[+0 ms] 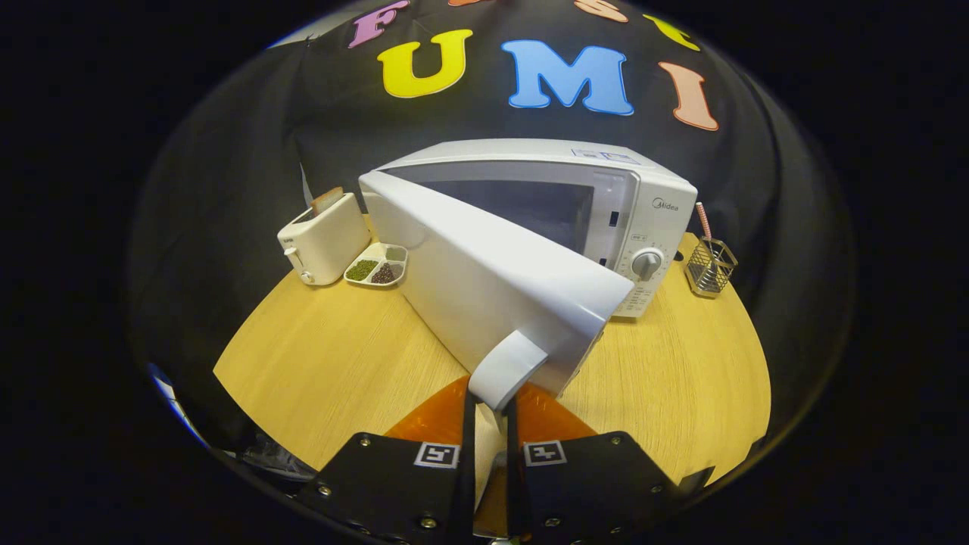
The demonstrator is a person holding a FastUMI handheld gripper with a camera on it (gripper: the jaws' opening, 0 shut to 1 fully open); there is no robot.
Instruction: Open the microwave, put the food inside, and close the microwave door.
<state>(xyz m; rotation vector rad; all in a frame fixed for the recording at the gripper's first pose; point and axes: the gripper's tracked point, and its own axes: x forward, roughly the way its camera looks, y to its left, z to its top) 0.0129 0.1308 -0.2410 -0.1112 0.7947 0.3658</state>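
On the round wooden table (341, 356) sits the white microwave (651, 204), backed up near the booth wall, and its door (484, 280) is swung roughly halfway out toward the gripper, so I'd say the opening step is well underway but maybe not finished. You can see a bit of the dark cavity behind the door and can't really tell if anything's in there. The gripper (490, 405) has both fingers pinched on the door handle (506, 371), one on each side, nearly closed around it. Left of the microwave there's a toaster (324, 238) with a slice sticking out, and just beside it a little divided dish (378, 265) of beans or grains, which I'm guessing is the food. It's on the table untouched, so loading it and shutting the door are both left to do. Off to the right, a small wire basket (710, 266)
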